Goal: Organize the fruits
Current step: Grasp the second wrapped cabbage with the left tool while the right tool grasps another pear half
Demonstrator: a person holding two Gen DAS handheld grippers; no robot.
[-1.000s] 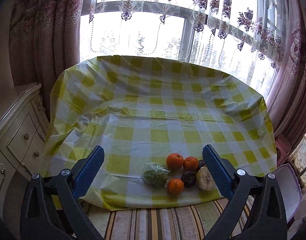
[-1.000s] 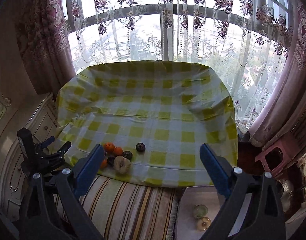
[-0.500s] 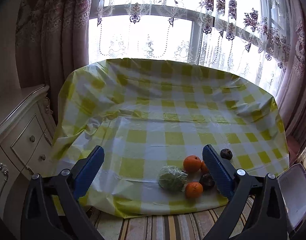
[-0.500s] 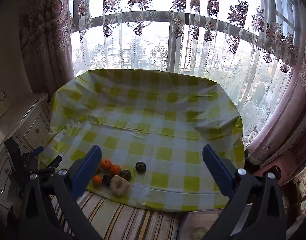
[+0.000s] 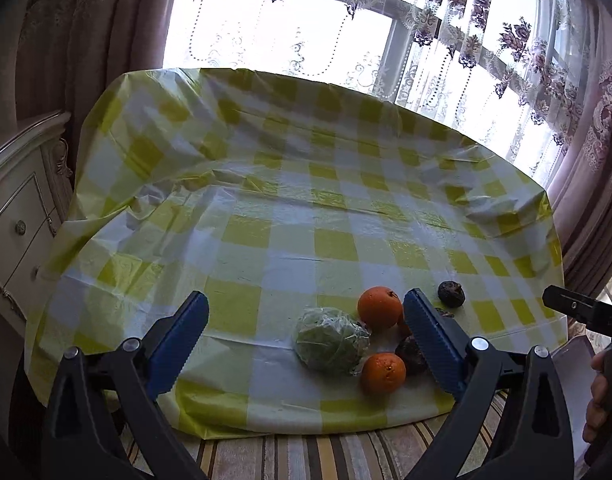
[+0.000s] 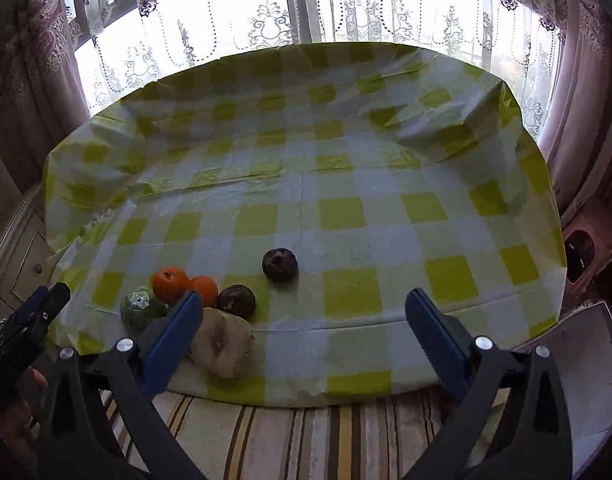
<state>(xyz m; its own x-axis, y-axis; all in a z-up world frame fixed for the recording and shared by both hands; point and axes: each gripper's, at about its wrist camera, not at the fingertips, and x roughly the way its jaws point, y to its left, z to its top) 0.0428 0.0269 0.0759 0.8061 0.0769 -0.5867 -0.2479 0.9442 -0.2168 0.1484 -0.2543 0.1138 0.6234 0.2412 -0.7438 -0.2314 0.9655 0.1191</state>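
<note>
Room: big window with lace curtains at 12 o'clock, pink drapes on both sides, a white dresser [image 5: 14,216] at 9 o'clock.
Table: a yellow and white checked cloth [image 5: 290,216] covers it, with wrinkles.
Fruits: they sit in 1 bunch near the front edge. I see 2 oranges in the left view, a far orange [image 5: 379,307] and a near orange [image 5: 383,373]. A green wrapped fruit [image 5: 330,340] touches them. A pale cut fruit [image 6: 222,342] and a dark round fruit [image 6: 237,300] are in the bunch too. 1 more dark fruit [image 6: 280,264] sits alone, toward 1 o'clock from the bunch.
Left gripper [image 5: 306,344]: spread wide, holding nothing, low by the front edge with the green fruit between its fingers.
Right gripper [image 6: 302,340]: spread wide too, holding nothing. The pale fruit is just beside its left finger.
Step now: I think it is picking the first fruit.
How to do it well: choose 1 fruit at the edge of the bunch. Come down straight. Squeeze softly, so round fruits do not roll off the front edge.
</note>
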